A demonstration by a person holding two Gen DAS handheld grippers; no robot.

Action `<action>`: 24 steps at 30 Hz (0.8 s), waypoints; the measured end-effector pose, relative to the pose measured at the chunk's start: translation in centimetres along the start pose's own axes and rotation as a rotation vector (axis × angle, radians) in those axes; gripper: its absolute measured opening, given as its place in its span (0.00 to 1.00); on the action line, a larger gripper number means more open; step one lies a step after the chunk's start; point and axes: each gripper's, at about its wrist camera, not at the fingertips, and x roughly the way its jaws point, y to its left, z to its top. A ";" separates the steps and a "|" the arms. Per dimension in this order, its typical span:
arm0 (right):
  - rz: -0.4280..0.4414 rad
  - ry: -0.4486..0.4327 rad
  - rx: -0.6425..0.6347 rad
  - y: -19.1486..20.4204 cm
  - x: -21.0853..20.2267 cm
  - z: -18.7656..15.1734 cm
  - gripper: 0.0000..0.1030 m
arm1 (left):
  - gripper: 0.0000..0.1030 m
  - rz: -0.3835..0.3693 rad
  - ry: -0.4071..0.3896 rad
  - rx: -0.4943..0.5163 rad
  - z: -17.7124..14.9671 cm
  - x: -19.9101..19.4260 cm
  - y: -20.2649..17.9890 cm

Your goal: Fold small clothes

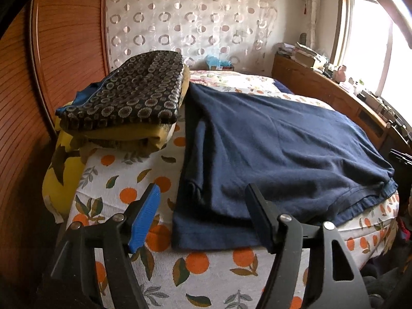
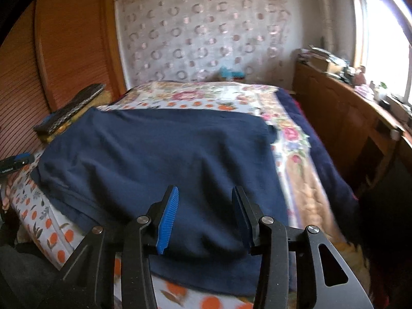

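Note:
A navy blue garment (image 1: 270,144) lies spread on the bed over an orange-print sheet (image 1: 123,180); it also shows in the right wrist view (image 2: 159,152). My left gripper (image 1: 203,193) is open above the garment's near left edge, holding nothing. My right gripper (image 2: 206,195) is open just above the garment's near edge, holding nothing. The tip of the left gripper (image 2: 15,163) shows at the left edge of the right wrist view.
A stack of folded clothes, dark patterned piece (image 1: 128,95) on top of yellow ones, sits at the bed's left side (image 2: 69,108). A wooden wardrobe (image 1: 59,46) stands left. A cluttered wooden dresser (image 1: 334,90) runs along the right under a window.

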 end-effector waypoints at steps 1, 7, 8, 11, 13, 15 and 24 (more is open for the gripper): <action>0.013 0.007 -0.009 0.5 0.9 0.2 0.44 | 0.67 0.002 0.006 -0.004 -0.1 0.1 0.1; 0.092 0.058 -0.073 3.3 5.7 1.5 0.44 | 0.67 0.014 0.019 -0.016 -0.6 0.3 0.5; 0.095 0.065 -0.088 3.7 6.4 1.8 0.44 | 0.67 0.016 0.020 -0.018 -0.6 0.3 0.6; 0.099 0.081 -0.130 4.6 8.2 2.4 0.44 | 0.67 0.023 0.026 -0.021 -0.9 0.4 0.8; 0.100 0.098 -0.147 4.9 9.0 2.4 0.44 | 0.67 0.029 0.031 -0.022 -1.2 0.5 1.0; 0.095 0.115 -0.159 4.9 10.1 2.5 0.44 | 0.67 0.032 0.039 -0.022 -1.3 0.6 1.1; 0.099 0.156 -0.173 5.3 12.2 3.3 0.47 | 0.67 0.026 0.058 -0.030 -1.4 1.4 1.3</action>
